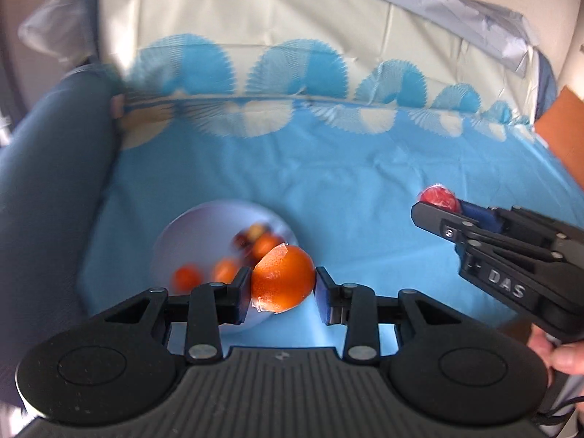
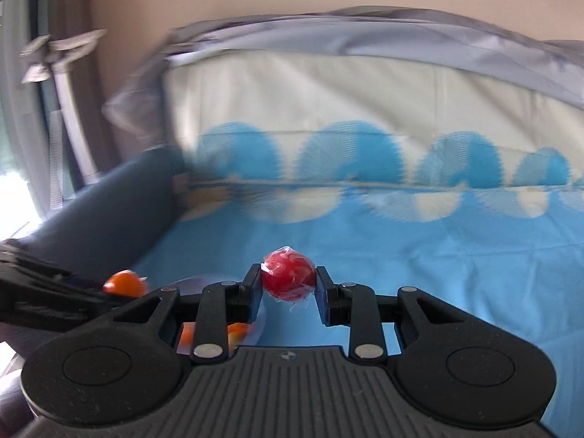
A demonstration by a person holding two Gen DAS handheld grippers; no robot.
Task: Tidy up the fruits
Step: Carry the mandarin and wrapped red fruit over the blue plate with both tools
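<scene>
My left gripper (image 1: 283, 284) is shut on an orange (image 1: 284, 278) wrapped in clear film, held in the air just right of a pale bowl (image 1: 189, 233). The bowl stands on the blue cloth and holds several small orange and dark fruits (image 1: 255, 242). My right gripper (image 2: 289, 281) is shut on a small red fruit (image 2: 288, 274), also film-wrapped, lifted above the cloth. In the left wrist view the right gripper (image 1: 436, 206) with the red fruit (image 1: 440, 199) hangs to the right. In the right wrist view the orange (image 2: 124, 283) shows at the lower left, and the bowl (image 2: 204, 281) is mostly hidden behind my gripper.
A blue cloth with fan patterns (image 1: 328, 168) covers the table. A dark grey cushion or armrest (image 1: 51, 168) runs along the left side. A cream backrest under grey fabric (image 1: 273, 11) rises behind. A person's fingers (image 1: 564, 356) hold the right gripper's handle.
</scene>
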